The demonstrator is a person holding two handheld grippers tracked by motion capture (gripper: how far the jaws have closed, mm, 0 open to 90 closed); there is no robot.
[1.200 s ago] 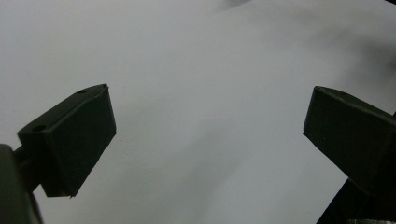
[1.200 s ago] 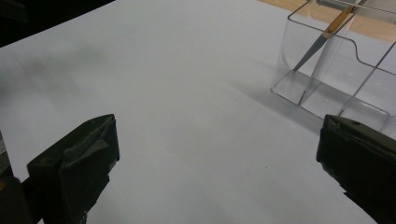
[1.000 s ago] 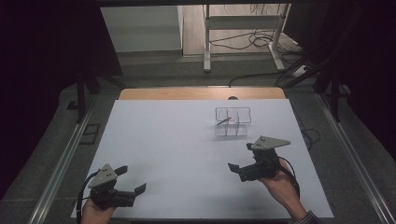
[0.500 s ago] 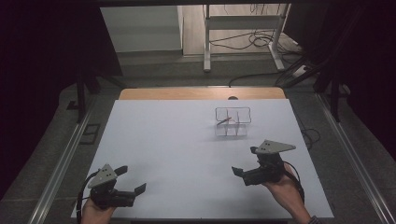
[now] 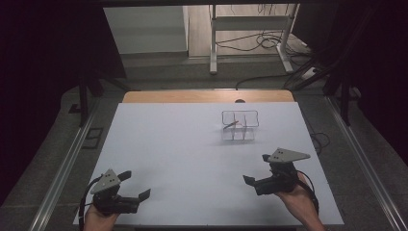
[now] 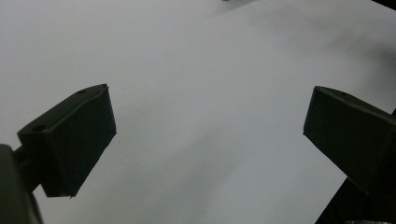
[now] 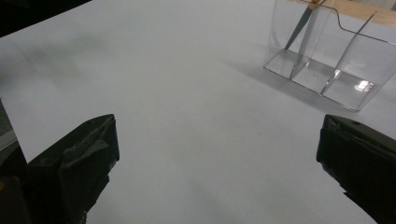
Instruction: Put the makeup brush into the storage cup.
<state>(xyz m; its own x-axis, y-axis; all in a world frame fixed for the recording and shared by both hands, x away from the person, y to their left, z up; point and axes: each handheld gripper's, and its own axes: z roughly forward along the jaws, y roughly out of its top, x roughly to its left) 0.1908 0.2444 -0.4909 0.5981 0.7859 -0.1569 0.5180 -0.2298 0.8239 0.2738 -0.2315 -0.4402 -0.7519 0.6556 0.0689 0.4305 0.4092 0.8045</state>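
A clear plastic organiser (image 5: 239, 126) with several compartments stands on the white table (image 5: 192, 144), right of centre toward the far side. A thin stick (image 5: 231, 124) leans in its left compartment. The organiser (image 7: 327, 60) and the stick (image 7: 299, 23) also appear at the upper right of the right gripper view. My right gripper (image 5: 256, 168) is held open near the front right, well short of the organiser, with nothing between its jaws (image 7: 217, 154). At the front left corner my left gripper (image 5: 135, 184) is open over bare table (image 6: 208, 126).
A wooden strip (image 5: 207, 96) runs along the table's far edge. Metal rails (image 5: 62, 168) flank the table on both sides. Beyond the table are a stand's legs (image 5: 250, 29) and cables (image 5: 269, 43) on the floor.
My right gripper has drawn back a little toward the near edge, still open. The left gripper and the organiser have stayed put.
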